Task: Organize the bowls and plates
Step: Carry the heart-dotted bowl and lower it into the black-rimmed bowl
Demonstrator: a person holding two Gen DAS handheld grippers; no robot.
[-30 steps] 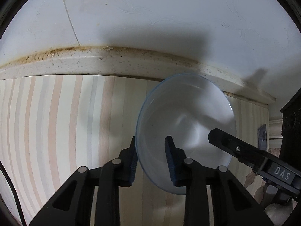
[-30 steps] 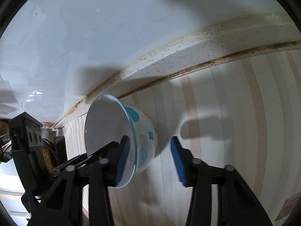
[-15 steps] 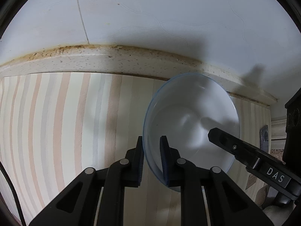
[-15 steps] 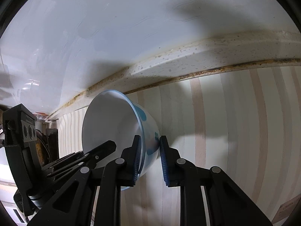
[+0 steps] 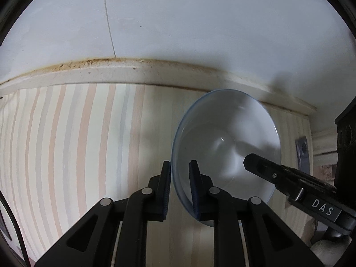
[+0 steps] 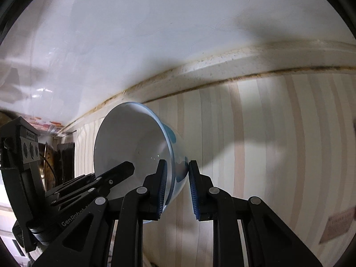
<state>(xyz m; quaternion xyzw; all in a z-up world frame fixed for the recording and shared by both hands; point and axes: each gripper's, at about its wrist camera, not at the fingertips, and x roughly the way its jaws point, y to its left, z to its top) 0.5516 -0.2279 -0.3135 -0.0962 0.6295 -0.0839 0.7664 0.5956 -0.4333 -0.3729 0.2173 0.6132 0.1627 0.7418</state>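
Bowl, white, blue-rimmed: left tongs and right tongs each clamped on rim, apparently above striped bench.

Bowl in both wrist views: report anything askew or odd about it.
The white bowl is tipped on its side above the striped counter, both the left gripper and the right gripper pinching its rim. No chips or spills show.

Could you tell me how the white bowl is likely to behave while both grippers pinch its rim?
The bowl looks glazed and glossy, so it may slip between the pads. It seems rigid ceramic, probably chipping if knocked. Held tilted by the left gripper and right gripper, it could pivot.
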